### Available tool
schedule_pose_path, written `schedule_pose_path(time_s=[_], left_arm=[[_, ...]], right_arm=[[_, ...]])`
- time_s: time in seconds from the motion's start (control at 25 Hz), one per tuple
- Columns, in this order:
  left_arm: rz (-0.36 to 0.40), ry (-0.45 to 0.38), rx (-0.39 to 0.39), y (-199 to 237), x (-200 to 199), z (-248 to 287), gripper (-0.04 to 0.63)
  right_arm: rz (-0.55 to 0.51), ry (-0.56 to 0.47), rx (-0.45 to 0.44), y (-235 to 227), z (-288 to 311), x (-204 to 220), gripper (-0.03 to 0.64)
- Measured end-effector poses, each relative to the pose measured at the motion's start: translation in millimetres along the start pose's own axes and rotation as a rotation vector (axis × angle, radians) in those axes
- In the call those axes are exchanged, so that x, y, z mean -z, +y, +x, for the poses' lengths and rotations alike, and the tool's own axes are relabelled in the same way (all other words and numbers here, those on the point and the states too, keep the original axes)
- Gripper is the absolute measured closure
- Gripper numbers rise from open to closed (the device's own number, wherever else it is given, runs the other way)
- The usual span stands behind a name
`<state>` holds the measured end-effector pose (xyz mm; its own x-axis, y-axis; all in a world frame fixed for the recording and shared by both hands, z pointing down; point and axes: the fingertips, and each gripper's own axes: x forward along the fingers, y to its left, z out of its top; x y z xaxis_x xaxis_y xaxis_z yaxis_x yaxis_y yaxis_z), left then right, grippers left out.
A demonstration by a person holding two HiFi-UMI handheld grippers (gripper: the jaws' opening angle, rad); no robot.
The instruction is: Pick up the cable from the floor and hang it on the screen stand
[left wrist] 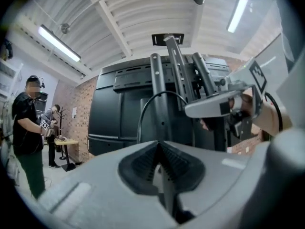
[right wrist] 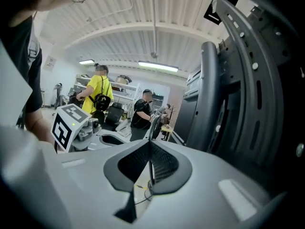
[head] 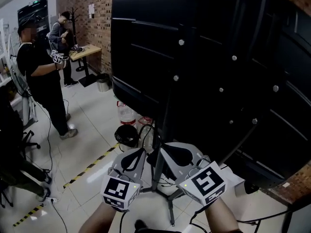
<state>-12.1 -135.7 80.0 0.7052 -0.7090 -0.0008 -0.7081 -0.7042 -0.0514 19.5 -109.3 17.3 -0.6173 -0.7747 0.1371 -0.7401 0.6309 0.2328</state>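
Observation:
The black cable (left wrist: 162, 93) arcs up in front of the screen stand's upright pole (left wrist: 159, 87). Seen from the head view, the cable (head: 144, 130) loops just beyond both grippers, beside the stand pole (head: 160, 144). My right gripper (right wrist: 150, 144) is shut on the cable (right wrist: 153, 125), which rises from its tips. The right gripper (head: 167, 152) is close to the pole. My left gripper (left wrist: 159, 146) is shut. The arc's left end drops behind its jaw, and I cannot tell whether it holds the cable. The left gripper (head: 141, 153) hangs left of the pole.
The big black screen back (head: 209, 57) fills the upper right. A black bin (head: 127, 135) and a water bottle (head: 127, 114) stand on the floor behind the stand legs (head: 167, 198). A person in black (head: 41, 81) stands left. Yellow-black tape (head: 90, 166) crosses the floor.

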Motion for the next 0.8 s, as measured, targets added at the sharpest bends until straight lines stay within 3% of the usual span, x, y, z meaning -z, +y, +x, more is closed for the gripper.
schedule_pose_path(time_s=[0.24, 0.6, 0.8], left_arm=[[0.008, -0.064, 0.026, 17.6, -25.6, 23.8, 0.591], [0.063, -0.174, 0.087, 28.1, -118.8, 52.1, 0.591], [0.089, -0.22, 0.131, 23.8, -159.1, 68.1, 0.591]], right_arm=[[-0.12, -0.08, 0.155, -46.2, 0.6, -59.8, 0.603], [-0.031, -0.227, 0.286, -103.3, -14.2, -161.9, 0.601], [-0.032, -0.281, 0.346, -120.0, -26.2, -198.6, 0.603]])
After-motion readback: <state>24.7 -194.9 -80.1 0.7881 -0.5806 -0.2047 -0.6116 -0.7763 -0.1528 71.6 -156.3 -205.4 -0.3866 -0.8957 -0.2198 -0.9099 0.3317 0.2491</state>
